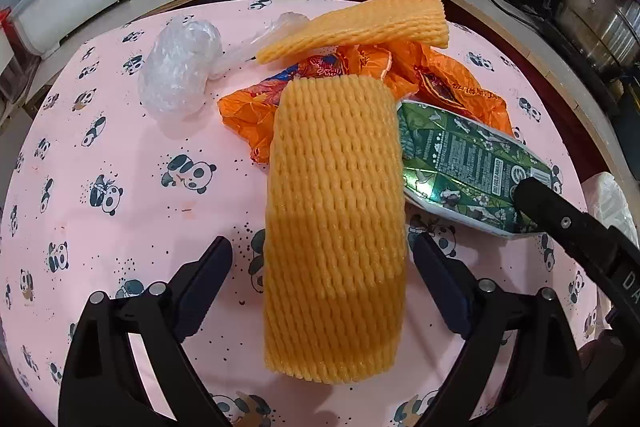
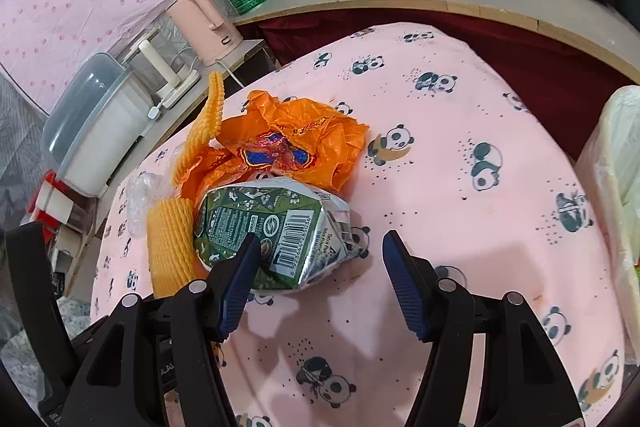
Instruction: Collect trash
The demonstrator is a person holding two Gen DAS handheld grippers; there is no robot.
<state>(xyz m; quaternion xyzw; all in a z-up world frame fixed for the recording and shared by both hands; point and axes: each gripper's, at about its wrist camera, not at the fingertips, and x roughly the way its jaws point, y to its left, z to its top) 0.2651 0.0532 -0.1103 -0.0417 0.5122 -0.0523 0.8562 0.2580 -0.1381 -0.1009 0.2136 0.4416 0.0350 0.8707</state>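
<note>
Left wrist view: the left gripper (image 1: 322, 267) is spreading wide fingers either side of the foam net sleeve (image 1: 334, 227), lying mid-frame on the bench (image 1: 120, 147); light and squashy, probably best pinched across its middle.

Right wrist view: the right gripper (image 2: 320, 267), fingers apart, is reaching for the crushed green carton (image 2: 276, 231) at lower centre; probably light and crumpling, with slick foil.

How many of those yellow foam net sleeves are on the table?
2: the near foam sleeve lies beside the green carton; the far foam sleeve leans over the orange bag. Others may be hidden.
</note>
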